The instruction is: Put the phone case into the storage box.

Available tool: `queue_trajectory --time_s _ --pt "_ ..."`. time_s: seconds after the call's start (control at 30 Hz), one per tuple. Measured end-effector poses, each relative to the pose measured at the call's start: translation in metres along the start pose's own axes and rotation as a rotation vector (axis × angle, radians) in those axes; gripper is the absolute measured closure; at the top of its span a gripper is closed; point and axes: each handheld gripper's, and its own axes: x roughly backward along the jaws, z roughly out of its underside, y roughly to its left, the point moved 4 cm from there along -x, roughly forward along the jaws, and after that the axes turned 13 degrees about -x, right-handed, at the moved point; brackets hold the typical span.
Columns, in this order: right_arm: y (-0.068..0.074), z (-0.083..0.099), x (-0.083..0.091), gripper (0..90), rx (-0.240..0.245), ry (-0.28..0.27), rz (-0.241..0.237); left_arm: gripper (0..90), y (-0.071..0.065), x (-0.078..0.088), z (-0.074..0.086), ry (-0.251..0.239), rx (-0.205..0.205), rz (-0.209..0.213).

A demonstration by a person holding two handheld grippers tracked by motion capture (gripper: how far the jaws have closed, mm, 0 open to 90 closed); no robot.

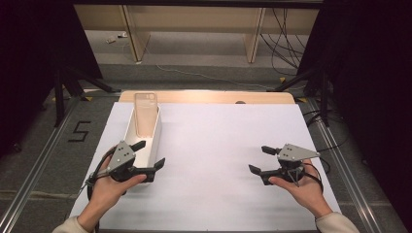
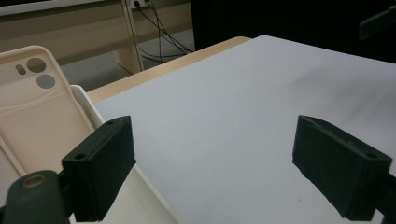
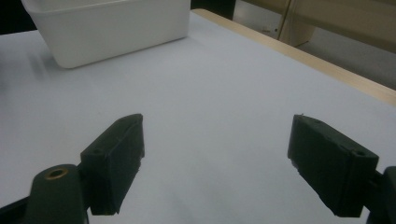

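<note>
My left gripper (image 1: 150, 154) is at the near end of the bin (image 1: 155, 133). The phone case (image 1: 145, 114) stands in it. My right gripper (image 1: 260, 159) is far right.

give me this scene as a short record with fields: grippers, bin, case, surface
left gripper: open, nothing between its jaws, at the near end of the bin
right gripper: open, nothing between its jaws, over bare sheet at the table's right
bin: white, long, on the left of the table
case: pale phone case with camera holes, standing in the bin, leaning at its far end
sheet: white, covers the table
table: wood edge showing at the far side
</note>
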Motion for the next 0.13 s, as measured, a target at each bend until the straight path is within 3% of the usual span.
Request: queue_trajectory --time_s 0.13 --pt "0.0004 -0.0001 0.0 19.8 -0.001 -0.003 -0.002 12.6 0.0003 -0.0002 -0.0005 -0.005 -0.001 0.001"
